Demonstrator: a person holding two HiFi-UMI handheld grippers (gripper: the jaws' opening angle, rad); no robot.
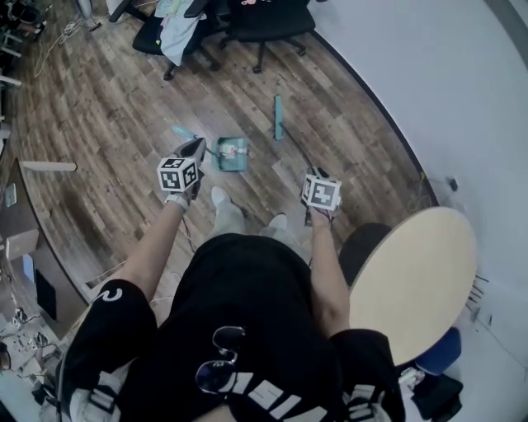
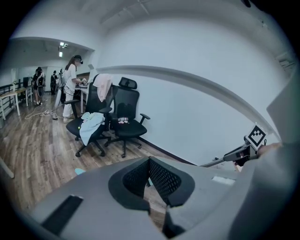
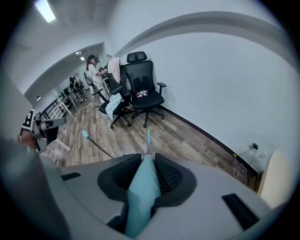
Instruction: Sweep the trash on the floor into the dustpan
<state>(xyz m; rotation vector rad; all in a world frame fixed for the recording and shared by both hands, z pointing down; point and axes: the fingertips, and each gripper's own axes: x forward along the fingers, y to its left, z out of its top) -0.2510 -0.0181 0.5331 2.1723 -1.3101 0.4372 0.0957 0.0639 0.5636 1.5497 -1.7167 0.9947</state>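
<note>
- Head view, looking down: the person stands on the brown wood-plank floor (image 1: 99, 107) with a gripper out on each side.
- The square teal plastic dustpan (image 1: 232, 153) sits flat on the floor just ahead of the white shoes (image 1: 219, 197), between the two grippers and closer to the left one.
- Pale scraps (image 1: 234, 151) lie inside the dustpan.
- Its thin pole with a teal end (image 1: 181, 132) slants away to the left, and the left gripper (image 1: 198, 147) is just beside it.
- Left gripper view: the black ribbed pads (image 2: 161, 180) come together at their tips in a narrow V. Only floor shows through the slot behind them, and nothing shows between them.
- Right gripper view: the right gripper (image 3: 147, 159) is clamped on the broad teal grip of the broom handle (image 3: 140, 197).
- A thin shaft runs from that grip down to the narrow teal broom head (image 3: 148, 136).
- From above, the broom head rests on the floor to the right of the dustpan, clearly apart from it and nearer the floor's edge along the curved white wall (image 1: 429, 74).
- Two black office chairs (image 1: 264, 25) stand at the far edge of the floor, one draped with light cloth.
- A round pale wooden table (image 1: 412, 280) sits at the person's right.
</note>
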